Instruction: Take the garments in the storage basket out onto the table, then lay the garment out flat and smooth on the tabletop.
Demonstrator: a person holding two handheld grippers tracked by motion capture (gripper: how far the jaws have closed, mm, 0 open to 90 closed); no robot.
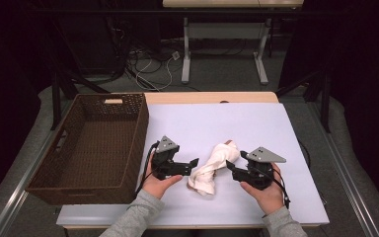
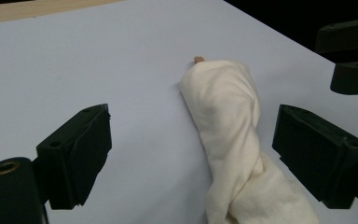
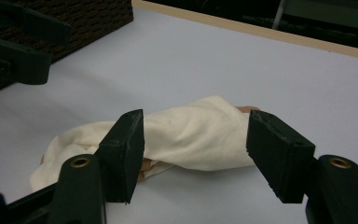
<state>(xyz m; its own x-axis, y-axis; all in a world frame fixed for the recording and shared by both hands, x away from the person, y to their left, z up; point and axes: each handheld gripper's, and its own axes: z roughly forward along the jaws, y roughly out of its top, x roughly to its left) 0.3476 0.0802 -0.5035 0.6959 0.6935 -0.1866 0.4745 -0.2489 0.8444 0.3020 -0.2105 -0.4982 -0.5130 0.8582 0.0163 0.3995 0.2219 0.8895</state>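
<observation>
Lying twisted between both open tongs, the cream cloth (image 1: 213, 168).

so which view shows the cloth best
The high view: the whole twisted cloth lies between both open grippers. The left gripper view cuts off its near end; in the right gripper view a jaw hides part of it.

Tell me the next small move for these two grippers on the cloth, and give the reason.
Probably ease the right gripper forward and close it on the twisted cream cloth bundle. Its jaws stand open with the bundle's far end framed between them, not yet touching. The left gripper is also open beside the near end, and the brown woven basket waits at the left.
</observation>
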